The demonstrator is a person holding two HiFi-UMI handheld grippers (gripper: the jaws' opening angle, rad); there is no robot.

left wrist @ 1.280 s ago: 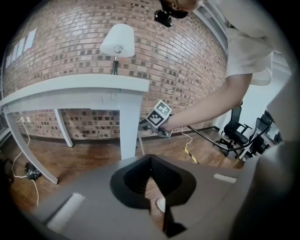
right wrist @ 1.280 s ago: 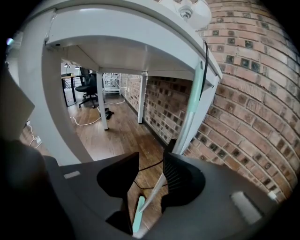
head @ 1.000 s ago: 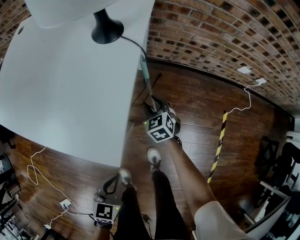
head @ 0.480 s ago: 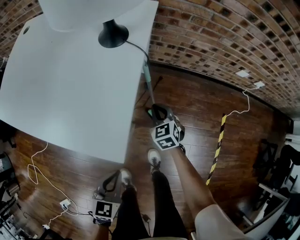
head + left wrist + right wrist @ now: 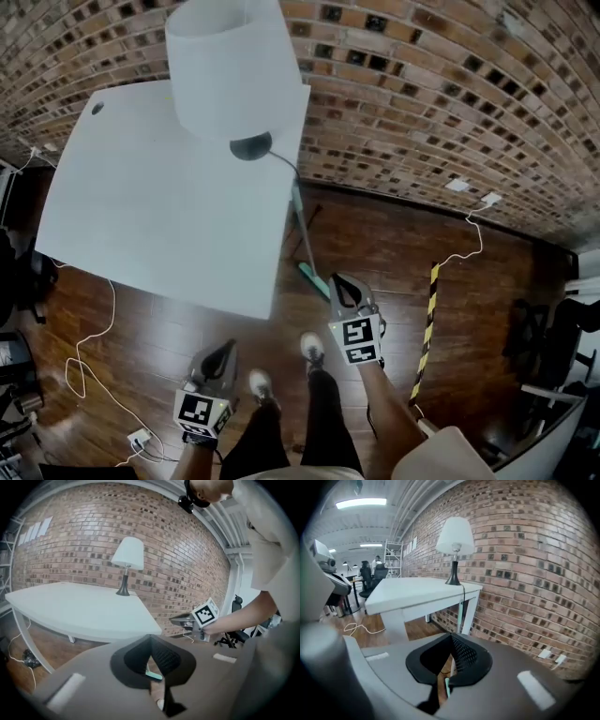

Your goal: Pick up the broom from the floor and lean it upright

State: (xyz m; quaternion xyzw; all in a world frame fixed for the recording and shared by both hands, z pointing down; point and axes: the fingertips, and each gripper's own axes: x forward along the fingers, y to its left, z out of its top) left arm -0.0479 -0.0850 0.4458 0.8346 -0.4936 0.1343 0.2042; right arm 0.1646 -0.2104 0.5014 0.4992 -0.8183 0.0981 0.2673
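Observation:
The broom's pale teal handle (image 5: 298, 211) leans upright against the white table's (image 5: 159, 216) right edge. Its teal head (image 5: 314, 275) rests on the wood floor. In the right gripper view the handle (image 5: 461, 615) stands by the table leg. My right gripper (image 5: 341, 286) hangs just right of the broom head, clear of it, its jaws shut on nothing (image 5: 451, 637). My left gripper (image 5: 218, 359) is lower left, above the floor by the person's feet, jaws shut and empty (image 5: 150, 638). The right gripper (image 5: 186, 619) also shows in the left gripper view.
A white-shaded lamp (image 5: 234, 80) stands on the table, its cord hanging over the edge near the broom. A brick wall (image 5: 422, 103) runs behind. A yellow-black strip (image 5: 429, 309) lies on the floor to the right. White cables (image 5: 80, 366) trail at left. The person's shoes (image 5: 311, 349) are between the grippers.
The right gripper has come away from the broom handle and risen toward the person. The left gripper has risen too. The broom stays leaning at the table.

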